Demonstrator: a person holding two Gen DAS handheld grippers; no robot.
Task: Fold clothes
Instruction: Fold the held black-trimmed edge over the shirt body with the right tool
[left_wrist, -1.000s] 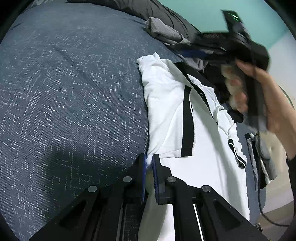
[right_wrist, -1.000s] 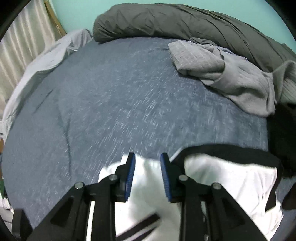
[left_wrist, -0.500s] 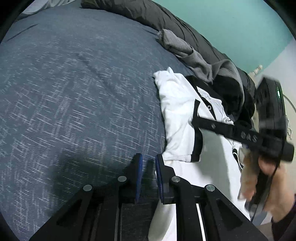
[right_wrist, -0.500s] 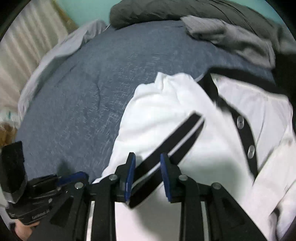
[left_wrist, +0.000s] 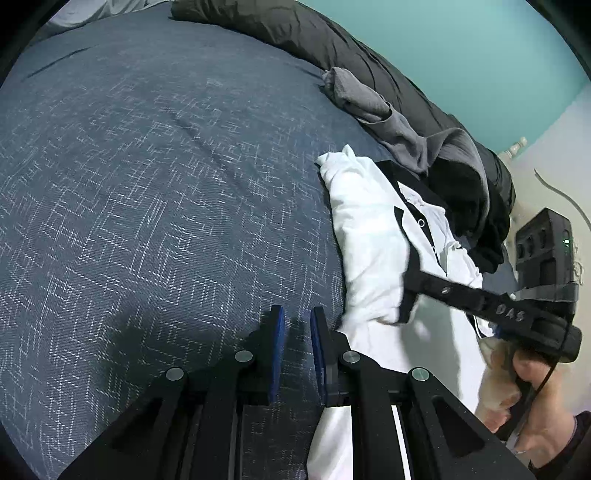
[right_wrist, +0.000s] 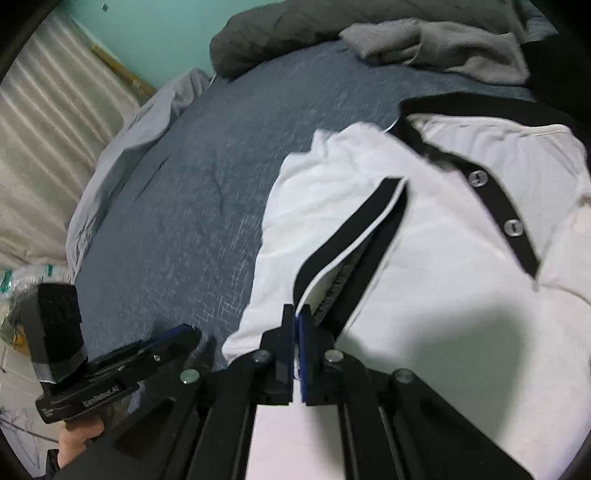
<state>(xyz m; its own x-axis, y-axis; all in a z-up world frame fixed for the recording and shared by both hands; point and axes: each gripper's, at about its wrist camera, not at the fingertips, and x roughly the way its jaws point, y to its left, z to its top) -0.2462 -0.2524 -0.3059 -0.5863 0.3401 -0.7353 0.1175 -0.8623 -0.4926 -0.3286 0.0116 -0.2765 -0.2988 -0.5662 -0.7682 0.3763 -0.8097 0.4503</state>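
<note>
A white polo shirt (left_wrist: 369, 229) with black collar, placket and sleeve trim lies on the blue bedspread (left_wrist: 147, 184), one sleeve folded over its front. My left gripper (left_wrist: 295, 326) is open and holds nothing; it hovers over the bedspread just left of the shirt's edge. My right gripper (right_wrist: 297, 319) is shut on the black-trimmed sleeve cuff (right_wrist: 343, 236) of the shirt (right_wrist: 461, 266). In the left wrist view the right gripper (left_wrist: 406, 301) reaches in from the right, held by a hand (left_wrist: 524, 398). The left gripper (right_wrist: 184, 334) shows at the lower left of the right wrist view.
A crumpled grey garment (left_wrist: 373, 107) and a black garment (left_wrist: 469, 199) lie beyond the shirt's collar. A dark duvet (left_wrist: 295, 33) is bunched along the teal wall. A pale sheet (right_wrist: 140, 122) and a curtain (right_wrist: 48, 129) border the bed's far side.
My left gripper let go of the shirt's edge and opened over the bedspread. My right gripper came down from the collar end onto the folded sleeve and shut on its cuff.
</note>
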